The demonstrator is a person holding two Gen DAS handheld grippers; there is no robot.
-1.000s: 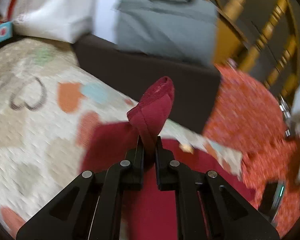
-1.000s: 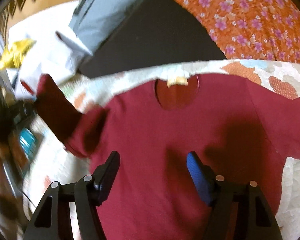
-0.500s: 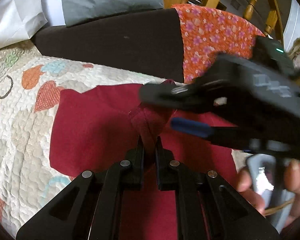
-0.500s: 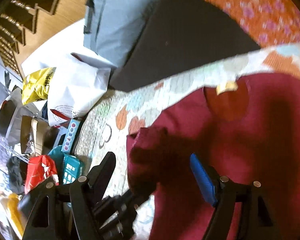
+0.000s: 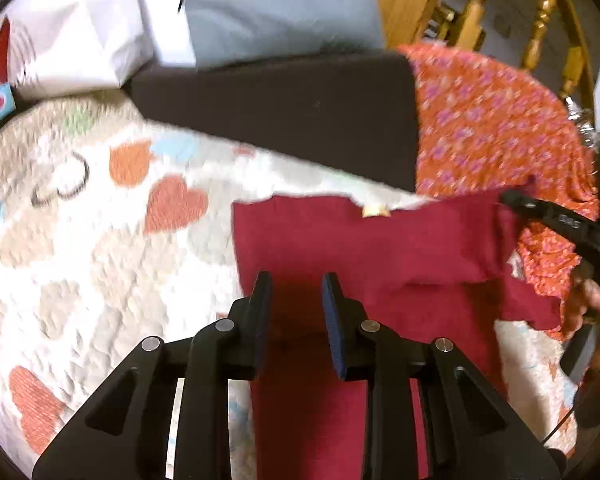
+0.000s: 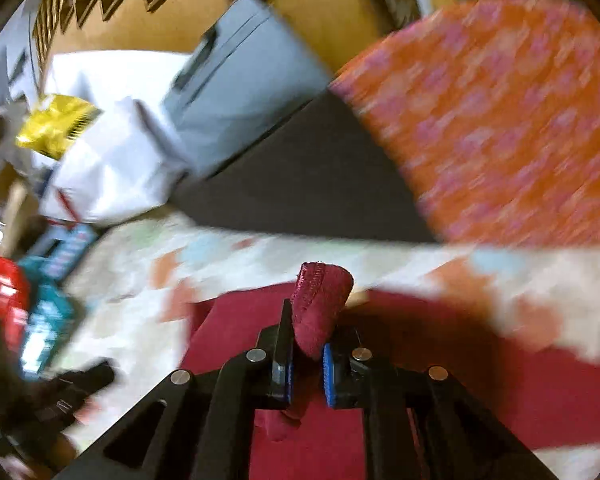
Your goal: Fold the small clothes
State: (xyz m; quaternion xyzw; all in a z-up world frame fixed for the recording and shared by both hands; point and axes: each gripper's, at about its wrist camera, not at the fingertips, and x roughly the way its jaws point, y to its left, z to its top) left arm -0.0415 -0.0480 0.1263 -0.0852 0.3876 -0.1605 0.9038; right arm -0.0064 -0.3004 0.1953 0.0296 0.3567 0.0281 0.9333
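One view only: right gripper (image 6: 306, 364) pinching maroon sleeve (image 6: 320, 300).

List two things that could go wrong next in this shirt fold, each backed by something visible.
1. The right tool pinches only the sleeve cuff; a small bite may slip mid-fold.
2. The left tool is open over the red shirt, so nothing pins the body and it could drag across the quilt.

Both grippers are matte black, built of angular linkage arms with triangular cut-outs and round silver screw heads at the joints. The left gripper (image 5: 294, 292) has flat fingers (image 5: 332, 312) faced with dark blue pads. The right gripper (image 6: 306, 360) carries brighter blue pads (ribbed at the edges) on its fingers (image 6: 328, 376).
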